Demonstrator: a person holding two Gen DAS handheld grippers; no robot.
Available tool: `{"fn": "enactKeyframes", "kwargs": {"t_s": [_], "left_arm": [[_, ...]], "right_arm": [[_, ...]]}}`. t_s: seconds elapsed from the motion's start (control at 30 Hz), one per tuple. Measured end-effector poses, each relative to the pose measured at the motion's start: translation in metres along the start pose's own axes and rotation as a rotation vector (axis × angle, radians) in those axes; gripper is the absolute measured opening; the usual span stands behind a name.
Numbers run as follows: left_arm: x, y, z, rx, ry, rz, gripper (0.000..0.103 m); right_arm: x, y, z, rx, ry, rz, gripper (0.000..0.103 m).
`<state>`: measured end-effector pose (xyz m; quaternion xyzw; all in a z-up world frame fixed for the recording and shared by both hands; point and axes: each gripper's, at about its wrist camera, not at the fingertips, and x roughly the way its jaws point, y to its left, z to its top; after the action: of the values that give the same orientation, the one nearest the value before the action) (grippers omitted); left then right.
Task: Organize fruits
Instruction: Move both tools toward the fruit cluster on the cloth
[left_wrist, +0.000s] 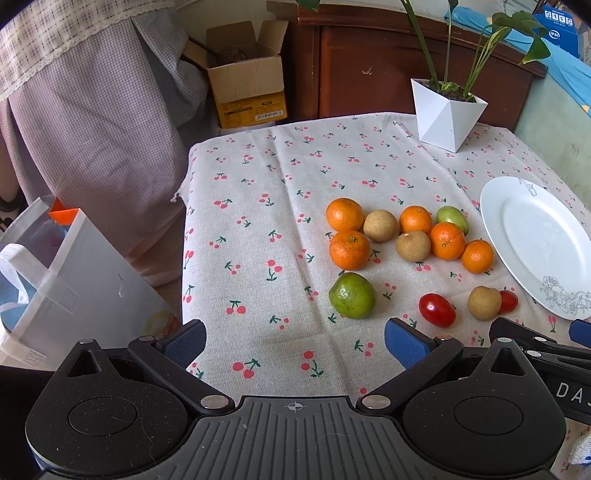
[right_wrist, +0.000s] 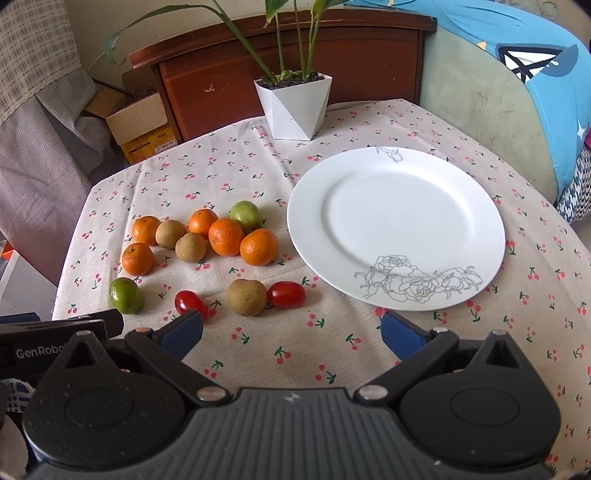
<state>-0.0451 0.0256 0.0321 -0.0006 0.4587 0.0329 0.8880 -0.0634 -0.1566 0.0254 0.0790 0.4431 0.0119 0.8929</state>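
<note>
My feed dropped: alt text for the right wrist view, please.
An empty white plate sits right of loose fruit on a cherry-print tablecloth: oranges, brown and green fruits, two red tomatoes. The right hand-held gripper is open below; a potted plant stands behind.

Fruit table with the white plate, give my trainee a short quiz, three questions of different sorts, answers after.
1. True or false: the white plate already holds fruit.
2. How many orange citrus fruits, such as this one, lie on the cherry-print cloth?
3. Multiple choice: the left claw and right claw are A) both open with nothing held, B) both shut on fruit, C) one open, one shut.

Key:
1. False; it is bare.
2. Five.
3. A.
</note>
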Motion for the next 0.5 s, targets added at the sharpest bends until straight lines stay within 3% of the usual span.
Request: {"fn": "enactKeyframes", "kwargs": {"t_s": [0.5], "left_arm": [[0.003,0.0011,0.0,0.008,0.029,0.035,0.102]], "right_arm": [[0.0043,0.0055,-0.0003,-0.016,0.009,-0.009,0.102]]}}
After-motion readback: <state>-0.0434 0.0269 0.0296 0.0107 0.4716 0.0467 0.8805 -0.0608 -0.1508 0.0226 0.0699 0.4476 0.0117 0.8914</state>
